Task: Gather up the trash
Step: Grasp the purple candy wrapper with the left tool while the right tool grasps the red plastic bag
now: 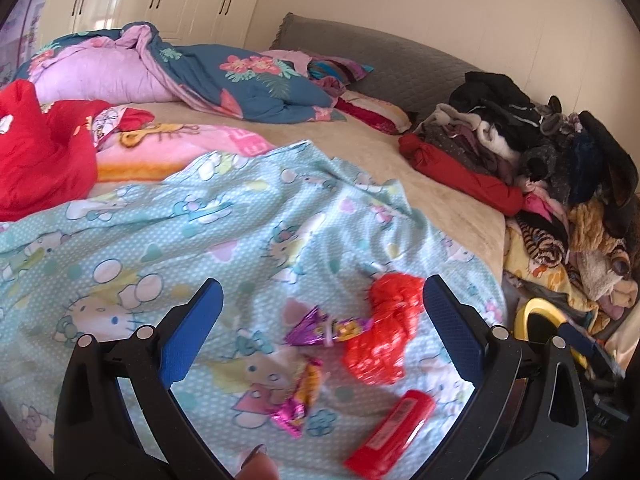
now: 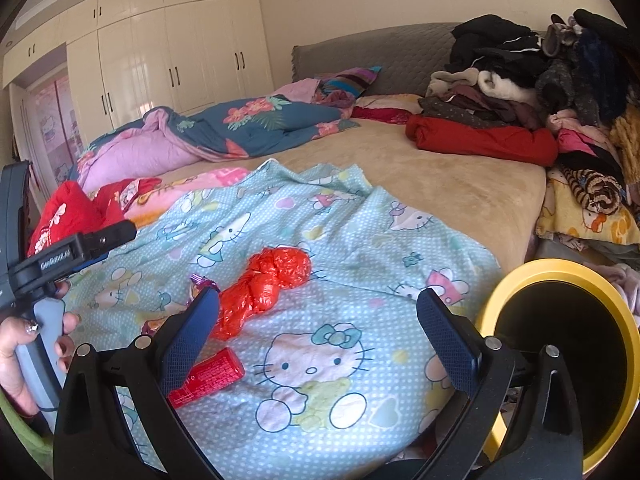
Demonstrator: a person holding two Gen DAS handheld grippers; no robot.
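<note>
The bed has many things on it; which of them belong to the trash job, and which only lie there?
For the job:
- red knotted plastic bag
- two purple candy wrappers
- red tube-shaped package
- yellow-rimmed bin

Just lying about:
- Hello Kitty sheet
- floral quilt
- clothes pile
- red garment

Clothes pile (image 2: 532,92) on bed (image 2: 460,188) w/ quilt (image 1: 224,76).

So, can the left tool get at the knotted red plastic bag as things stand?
Probably yes. The left tool is open and hovers over the Hello Kitty sheet, with the red plastic bag lying uncovered just inside its right finger. Nothing sits on the bag; a purple wrapper lies beside it.
</note>
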